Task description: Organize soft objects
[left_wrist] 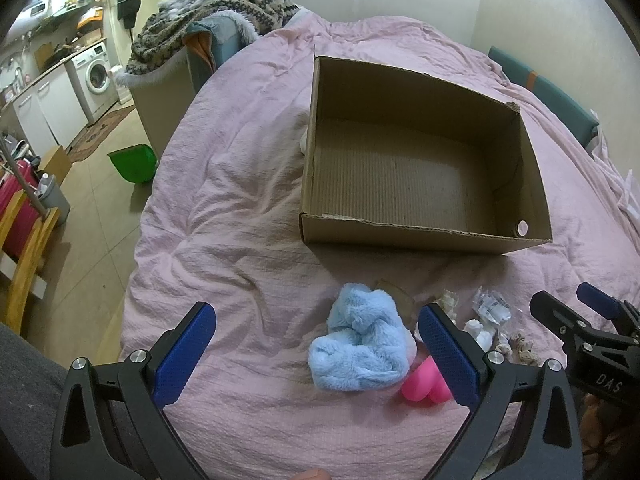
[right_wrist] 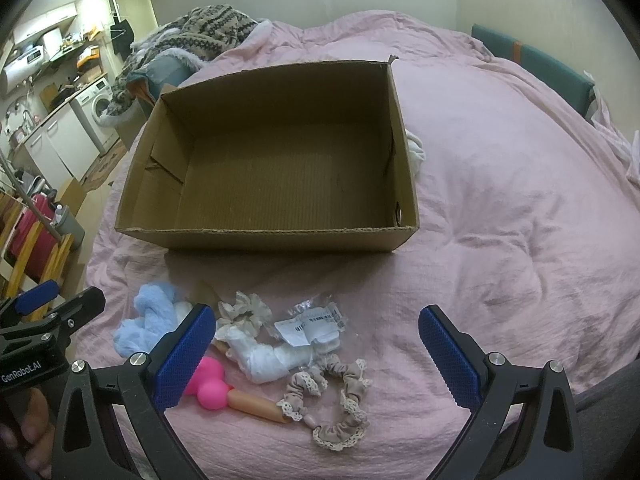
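Observation:
An empty cardboard box [left_wrist: 420,236] [right_wrist: 280,238] sits on the pink bedspread. In front of it lies a small heap: a fluffy light-blue cloth [left_wrist: 360,350] [right_wrist: 148,322], a pink rubber toy [left_wrist: 422,386] [right_wrist: 208,382], a white rolled cloth [right_wrist: 272,360], a beige lace scrunchie [right_wrist: 340,396], a cream scrunchie [right_wrist: 244,312] and a clear packet with a label [right_wrist: 312,322] [left_wrist: 492,310]. My left gripper [left_wrist: 316,350] is open, hovering just above the blue cloth. My right gripper [right_wrist: 318,354] is open over the scrunchies and packet, holding nothing.
The pink bedspread [left_wrist: 224,216] [right_wrist: 500,216] stretches wide around the box. A patterned blanket pile [left_wrist: 208,12] lies at the bed's far left corner. A green bin [left_wrist: 134,162] and a grey bin [left_wrist: 52,198] stand on the floor to the left, with kitchen units behind.

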Motion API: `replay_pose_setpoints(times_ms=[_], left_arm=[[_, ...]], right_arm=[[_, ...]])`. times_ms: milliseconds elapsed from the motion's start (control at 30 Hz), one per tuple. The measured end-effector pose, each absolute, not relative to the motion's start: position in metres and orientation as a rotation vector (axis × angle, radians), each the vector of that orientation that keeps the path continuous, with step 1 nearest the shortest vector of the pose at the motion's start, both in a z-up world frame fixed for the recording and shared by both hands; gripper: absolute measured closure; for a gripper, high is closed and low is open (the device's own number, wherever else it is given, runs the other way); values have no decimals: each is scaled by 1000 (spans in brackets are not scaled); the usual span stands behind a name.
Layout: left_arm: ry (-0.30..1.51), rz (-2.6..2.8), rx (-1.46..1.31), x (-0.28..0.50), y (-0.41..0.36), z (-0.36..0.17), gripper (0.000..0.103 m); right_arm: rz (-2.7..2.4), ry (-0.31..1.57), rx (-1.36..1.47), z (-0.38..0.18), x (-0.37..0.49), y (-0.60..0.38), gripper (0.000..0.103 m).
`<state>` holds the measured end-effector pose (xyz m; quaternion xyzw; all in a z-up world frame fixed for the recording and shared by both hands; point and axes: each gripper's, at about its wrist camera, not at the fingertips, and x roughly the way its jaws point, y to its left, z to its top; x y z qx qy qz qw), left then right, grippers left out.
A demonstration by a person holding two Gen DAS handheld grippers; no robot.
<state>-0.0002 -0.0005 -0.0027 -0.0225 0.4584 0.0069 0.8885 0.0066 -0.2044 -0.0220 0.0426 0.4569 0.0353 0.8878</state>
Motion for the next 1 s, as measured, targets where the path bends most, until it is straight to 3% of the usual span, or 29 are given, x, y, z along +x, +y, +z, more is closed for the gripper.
replay_pose_setpoints(times_ms=[1000], left_arm=[[995,-16,-42,5,2,6,2]], right_arm=[[117,1010,173,-21,12,-220,0]])
